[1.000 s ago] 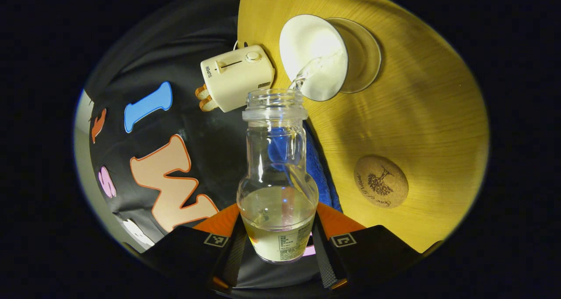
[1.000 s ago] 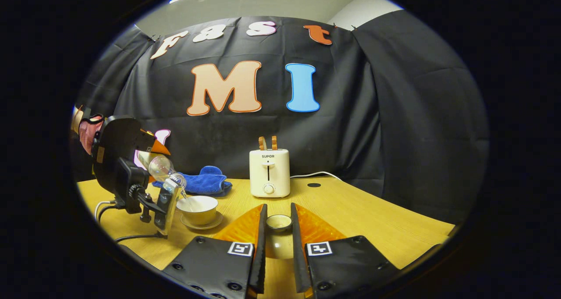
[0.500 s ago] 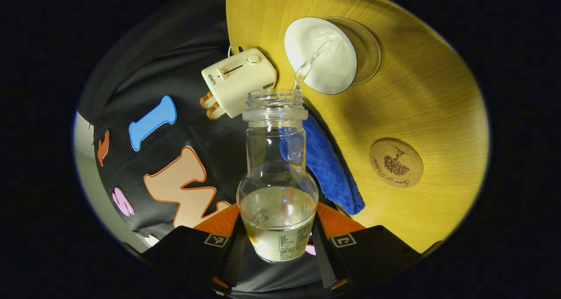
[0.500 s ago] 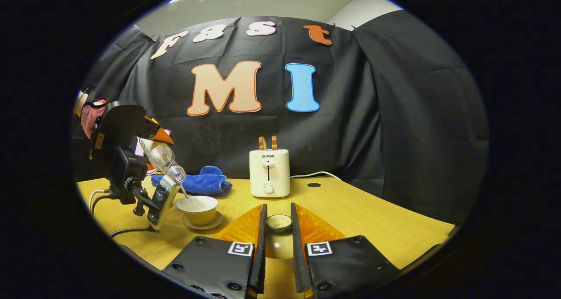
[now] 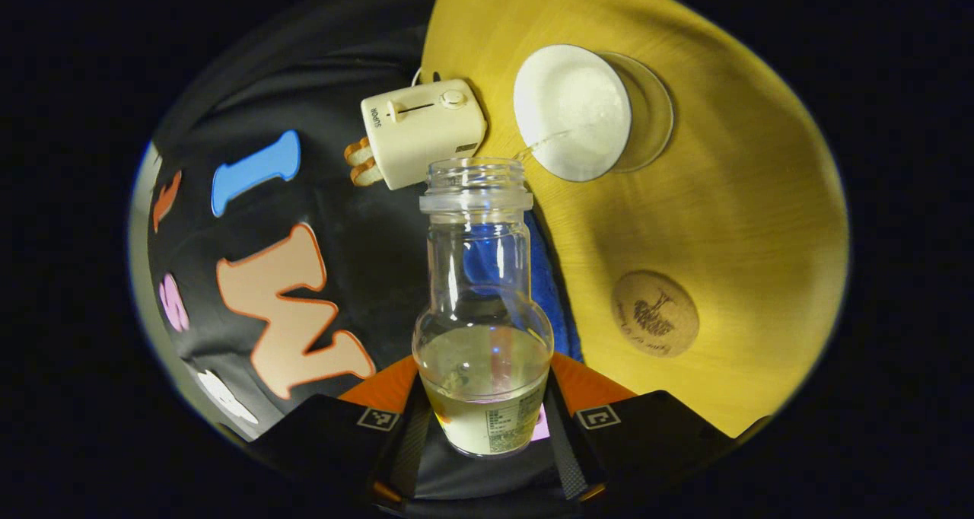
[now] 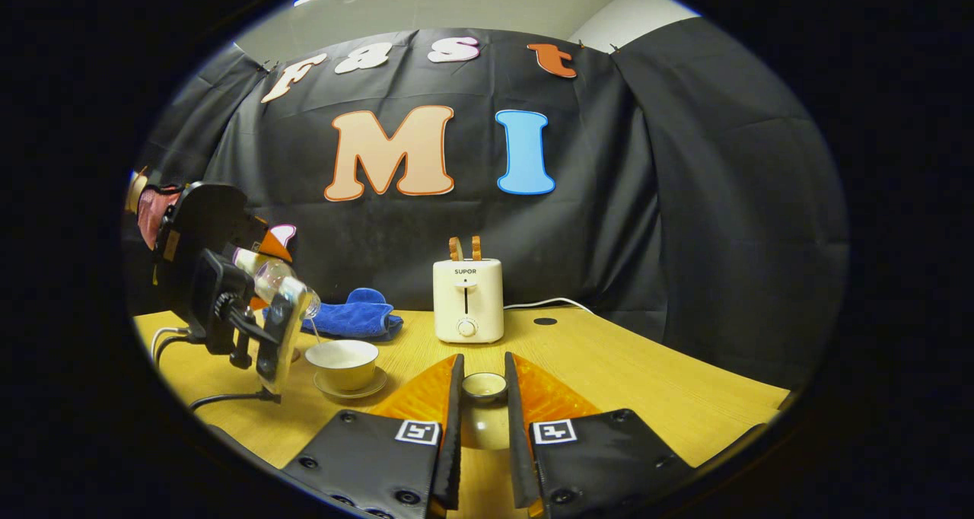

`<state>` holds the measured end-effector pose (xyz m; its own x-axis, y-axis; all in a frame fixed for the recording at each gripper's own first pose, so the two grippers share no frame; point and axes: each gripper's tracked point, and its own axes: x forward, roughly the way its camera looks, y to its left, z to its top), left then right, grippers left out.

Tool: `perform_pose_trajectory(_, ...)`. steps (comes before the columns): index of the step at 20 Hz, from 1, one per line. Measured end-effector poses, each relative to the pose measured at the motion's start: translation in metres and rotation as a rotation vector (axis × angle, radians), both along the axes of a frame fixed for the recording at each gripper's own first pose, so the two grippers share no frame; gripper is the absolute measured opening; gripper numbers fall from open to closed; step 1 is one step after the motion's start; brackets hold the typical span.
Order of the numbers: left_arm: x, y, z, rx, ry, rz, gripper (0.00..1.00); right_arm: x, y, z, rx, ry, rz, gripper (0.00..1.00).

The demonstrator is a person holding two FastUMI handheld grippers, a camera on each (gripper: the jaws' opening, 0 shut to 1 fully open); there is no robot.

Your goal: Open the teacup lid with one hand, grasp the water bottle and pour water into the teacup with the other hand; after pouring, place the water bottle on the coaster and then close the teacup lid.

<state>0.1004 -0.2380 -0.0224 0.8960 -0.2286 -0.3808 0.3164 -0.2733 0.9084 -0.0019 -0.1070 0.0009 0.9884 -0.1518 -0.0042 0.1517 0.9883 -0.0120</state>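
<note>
Left gripper (image 5: 487,428) clamps water bottle (image 5: 483,313), neck tilted over teacup (image 5: 572,112), thin trickle; cork coaster (image 5: 655,313) nearest it. Right gripper (image 6: 482,420) pinches what looks like the lid (image 6: 484,386).

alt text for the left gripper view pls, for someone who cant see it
The left gripper clamps a clear glass water bottle, tilted so a thin stream runs into the white teacup on its glass saucer. A round cork coaster lies bare on the yellow wooden table, near a cream toaster.
</note>
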Motion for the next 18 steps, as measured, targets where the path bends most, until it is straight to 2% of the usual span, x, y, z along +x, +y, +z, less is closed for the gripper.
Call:
perform_pose_trajectory(3, -0.007, -0.004, -0.018, -0.238, 0.108, 0.043, 0.69, 0.000, 0.000, 0.000, 0.000, 0.000, 0.000, 0.30)
perform_pose_trajectory(5, -0.010, -0.009, -0.026, -0.432, 0.161, 0.066, 0.68, -0.001, 0.000, 0.000, 0.000, 0.000, 0.000, 0.29)
perform_pose_trajectory(10, -0.017, -0.030, -0.023, -0.979, 0.264, 0.152, 0.68, 0.000, 0.000, 0.000, 0.000, 0.001, 0.000, 0.29)
perform_pose_trajectory(12, -0.019, -0.034, -0.017, -1.179, 0.318, 0.179, 0.66, 0.000, 0.000, 0.000, 0.000, 0.001, 0.001, 0.29)
perform_pose_trajectory(13, -0.022, -0.037, -0.012, -1.271, 0.340, 0.185, 0.68, 0.000, 0.000, 0.000, 0.000, 0.001, 0.001, 0.29)
perform_pose_trajectory(15, -0.025, -0.039, -0.002, -1.435, 0.357, 0.185, 0.68, 0.000, 0.000, 0.000, -0.001, 0.001, 0.001, 0.29)
perform_pose_trajectory(18, -0.027, -0.036, 0.001, -1.589, 0.409, 0.197, 0.67, 0.000, -0.001, 0.001, -0.001, 0.000, -0.003, 0.29)
